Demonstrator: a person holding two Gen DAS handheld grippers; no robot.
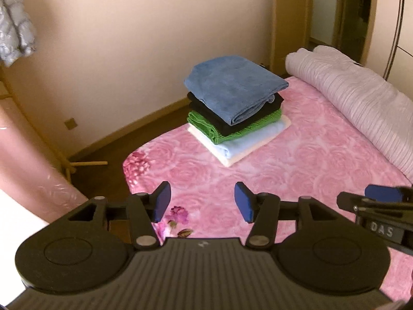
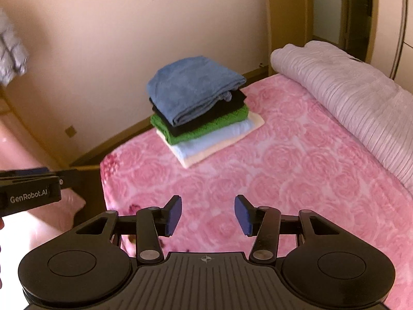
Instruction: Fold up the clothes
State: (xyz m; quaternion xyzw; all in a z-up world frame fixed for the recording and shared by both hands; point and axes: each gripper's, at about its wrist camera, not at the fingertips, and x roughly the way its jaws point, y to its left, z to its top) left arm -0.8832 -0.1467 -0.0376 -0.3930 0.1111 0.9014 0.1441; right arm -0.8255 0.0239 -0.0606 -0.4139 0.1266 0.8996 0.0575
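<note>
Ahead of both empty, parted black two-finger grippers, left point(image 1: 202, 201) and right point(image 2: 207, 215), well apart on pink rose-patterned bedspread point(image 2: 284, 170): five-layer folded stack topped by blue towel point(image 2: 193, 87), slightly left of right gripper.

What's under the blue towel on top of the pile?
Under the blue towel lie a black piece, a green knit, a light blue piece and a cream one on the pink blanket. Only their edges show; anything tucked between is hidden.
</note>
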